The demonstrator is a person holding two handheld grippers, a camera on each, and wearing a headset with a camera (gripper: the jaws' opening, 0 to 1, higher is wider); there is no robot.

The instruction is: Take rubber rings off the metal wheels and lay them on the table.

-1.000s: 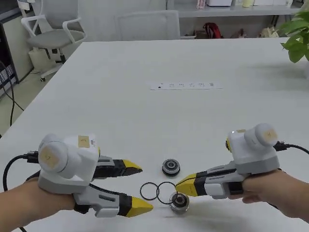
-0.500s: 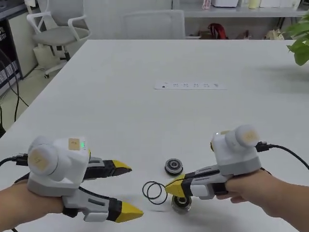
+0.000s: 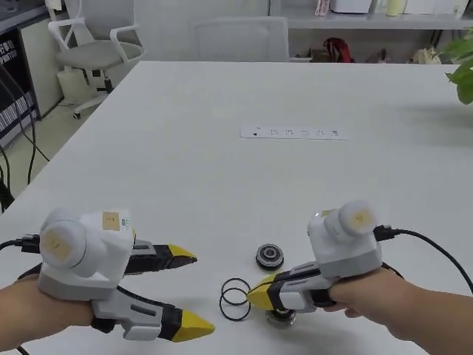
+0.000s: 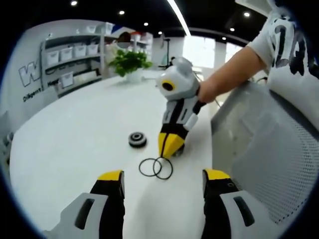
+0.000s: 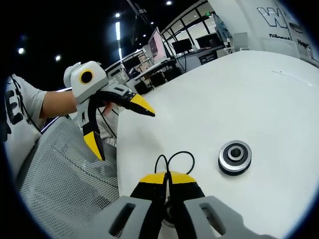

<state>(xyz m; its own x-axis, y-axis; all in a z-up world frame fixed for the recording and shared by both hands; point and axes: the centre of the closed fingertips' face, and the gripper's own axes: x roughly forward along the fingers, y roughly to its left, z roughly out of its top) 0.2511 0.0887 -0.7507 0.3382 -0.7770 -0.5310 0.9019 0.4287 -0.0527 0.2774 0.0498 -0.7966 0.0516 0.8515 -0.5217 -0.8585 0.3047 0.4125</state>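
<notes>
Where its yellow tips meet, the right tool (image 3: 260,294) is closed, jaws pressed flat together with nothing visible between them, nose angled down to the desk (image 3: 222,177).

- Silvery wheel (image 3: 281,318): metal, lying flat directly beneath the right tool and largely hidden by it. Whether it carries a ring cannot be told.
- Rubber rings (image 3: 235,299): two, thin, black and round, flat on the desk and overlapping one another. They lie just ahead of the right tool's tips, the nearer one at or against them.
- Dark-rimmed wheel (image 3: 270,256): a small disc with a black outer band around a bright metal hub. It lies flat, near the rings on their far side and apart from both tools.
- Left tool (image 3: 188,290): open, jaws spread wide and empty, tips aimed toward the rings from the left and apart from them.
- Power strip (image 3: 294,133): white, flat, mid-desk, well apart from the work.
- Office chair (image 3: 96,44): past the desk's far left corner.
- Plant (image 3: 464,63): green leaves at the far right edge.
</notes>
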